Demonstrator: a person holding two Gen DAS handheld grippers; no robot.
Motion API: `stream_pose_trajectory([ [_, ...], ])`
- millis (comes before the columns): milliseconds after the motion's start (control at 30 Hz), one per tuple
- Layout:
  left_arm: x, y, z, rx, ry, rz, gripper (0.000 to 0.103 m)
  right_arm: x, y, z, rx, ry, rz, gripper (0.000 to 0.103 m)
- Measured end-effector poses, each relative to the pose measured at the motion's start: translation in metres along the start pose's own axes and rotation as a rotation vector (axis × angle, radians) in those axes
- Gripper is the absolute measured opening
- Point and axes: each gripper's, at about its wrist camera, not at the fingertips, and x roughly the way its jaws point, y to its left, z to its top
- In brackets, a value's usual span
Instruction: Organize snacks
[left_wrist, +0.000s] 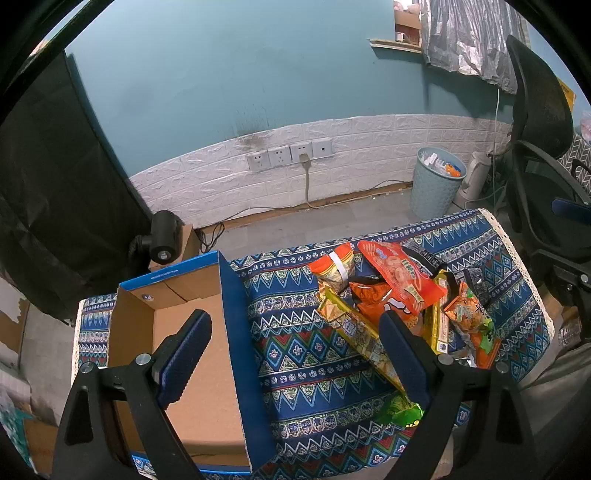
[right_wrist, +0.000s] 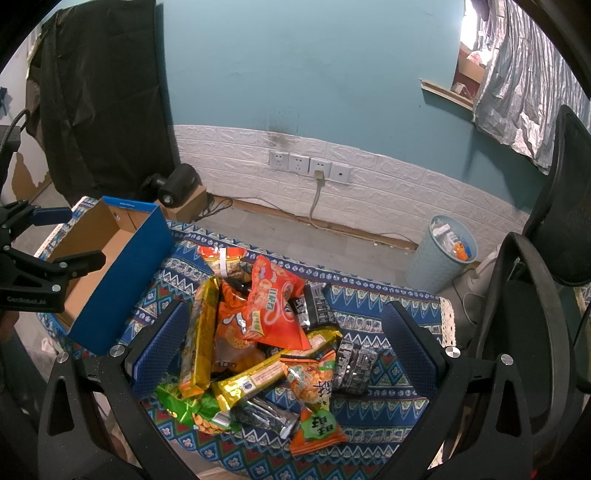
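Right gripper (right_wrist: 284, 343): jaws spread wide, nothing held, hanging above the snack pile, which looks like the approach for a first pick.

Left gripper (left_wrist: 295, 354): jaws wide apart, empty; 1 finger over the box, the other over the edge of the pile, astride the box's blue side wall.

Snack pile, heaped on the patterned tablecloth (right_wrist: 388, 325), nearest items first:
- green peanut packet (right_wrist: 192, 410)
- orange-and-green nut packet (right_wrist: 314, 391)
- silver-black sachet (right_wrist: 264, 411)
- 2 long gold biscuit sleeves, 1 lying crosswise (right_wrist: 273, 369), 1 running away from the camera (right_wrist: 199, 336)
- black wafer packs (right_wrist: 352, 365)
- red-orange cracker bag (right_wrist: 275, 306), resting on top of the heap
- orange-topped packet (right_wrist: 225, 260), farthest, leaning near the box

Cardboard box (left_wrist: 199, 350), blue outside, brown inside: just left of the pile, no snacks showing inside; judged the destination for sorting. Nothing has been put away yet.

Beyond the table: pale blue wastebasket (right_wrist: 439, 254), wall sockets (right_wrist: 310, 166), black office chair (right_wrist: 535, 295).
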Motion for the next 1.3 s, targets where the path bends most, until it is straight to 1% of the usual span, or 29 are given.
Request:
stream_pose_trajectory([
  [100, 0.000, 0.000, 0.000, -0.011, 0.010, -0.013, 0.093, 0.000, 0.000, 0.000, 0.000, 0.000, 0.001, 0.102],
  [233, 0.000, 0.000, 0.001, 0.016, -0.013, 0.025, 0.093, 0.000, 0.000, 0.000, 0.001, -0.001, 0.002, 0.102],
  [567, 0.000, 0.001, 0.001, 0.014, -0.014, 0.024, 0.093, 0.000, 0.000, 0.000, 0.001, 0.000, 0.002, 0.102],
  [733, 0.003, 0.000, 0.002, 0.030, -0.017, 0.043, 0.093, 0.001, -0.001, -0.001, -0.001, 0.003, 0.000, 0.102],
  [833, 0.009, 0.001, 0.003, 0.024, 0.003, 0.043, 0.093, 0.002, -0.004, -0.004, -0.005, 0.008, -0.006, 0.102],
  [867, 0.012, 0.001, 0.002, 0.010, 0.022, 0.025, 0.093, 0.003, -0.005, -0.004, -0.007, 0.011, -0.009, 0.102],
  [1000, 0.026, -0.001, 0.003, -0.006, 0.063, 0.013, 0.093, 0.007, -0.016, -0.007, -0.004, 0.028, -0.021, 0.102],
  [1067, 0.036, -0.004, 0.003, 0.003, 0.112, 0.019, 0.093, 0.010, -0.023, -0.009, 0.001, 0.039, -0.029, 0.102],
  [1200, 0.058, -0.010, 0.003, 0.001, 0.158, 0.027, 0.093, 0.024, -0.038, -0.016, 0.014, 0.086, -0.034, 0.102],
  [1300, 0.078, -0.018, 0.001, 0.010, 0.227, 0.023, 0.093, 0.041, -0.044, -0.025, -0.001, 0.134, -0.045, 0.102],
])
